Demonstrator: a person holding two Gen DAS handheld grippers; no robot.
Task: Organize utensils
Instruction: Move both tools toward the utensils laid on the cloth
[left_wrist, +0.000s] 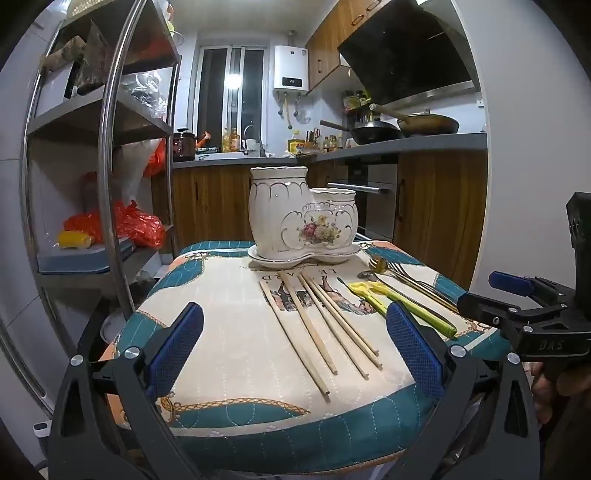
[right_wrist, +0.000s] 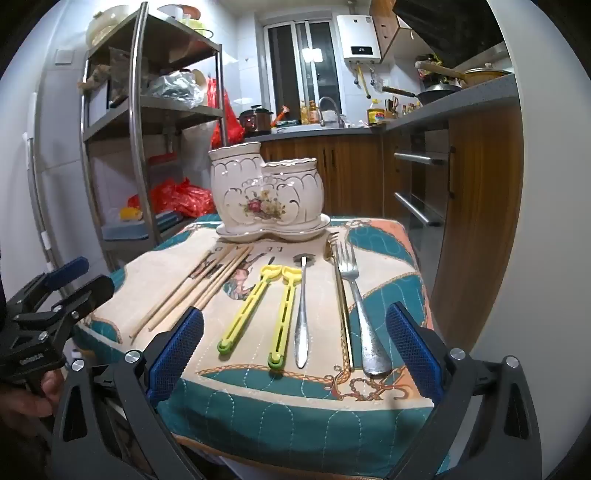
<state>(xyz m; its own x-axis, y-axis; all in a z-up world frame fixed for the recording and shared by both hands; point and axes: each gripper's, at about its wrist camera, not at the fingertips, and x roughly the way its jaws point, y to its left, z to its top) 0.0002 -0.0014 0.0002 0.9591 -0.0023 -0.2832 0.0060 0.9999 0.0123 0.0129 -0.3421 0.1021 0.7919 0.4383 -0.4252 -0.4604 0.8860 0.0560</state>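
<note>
A white ceramic two-cup utensil holder (left_wrist: 303, 218) with a flower print stands on its saucer at the far side of a small quilted table (left_wrist: 229, 373); it also shows in the right wrist view (right_wrist: 267, 194). Several wooden chopsticks (left_wrist: 321, 325) (right_wrist: 199, 286) lie in front of it. Two yellow-green utensils (right_wrist: 258, 310), a steel spoon (right_wrist: 302, 314), a gold-handled fork (right_wrist: 341, 302) and a steel fork (right_wrist: 360, 314) lie to their right. My left gripper (left_wrist: 295, 354) is open and empty, over the chopsticks' near ends. My right gripper (right_wrist: 295, 347) is open and empty, near the utensil handles.
A steel shelf rack (left_wrist: 110, 155) with bags stands left of the table. Wooden kitchen cabinets (left_wrist: 436, 199) with a counter and pans stand at the right and back. Each gripper shows in the other's view, the right one at the right edge (left_wrist: 517, 302), the left one at the left edge (right_wrist: 48, 302).
</note>
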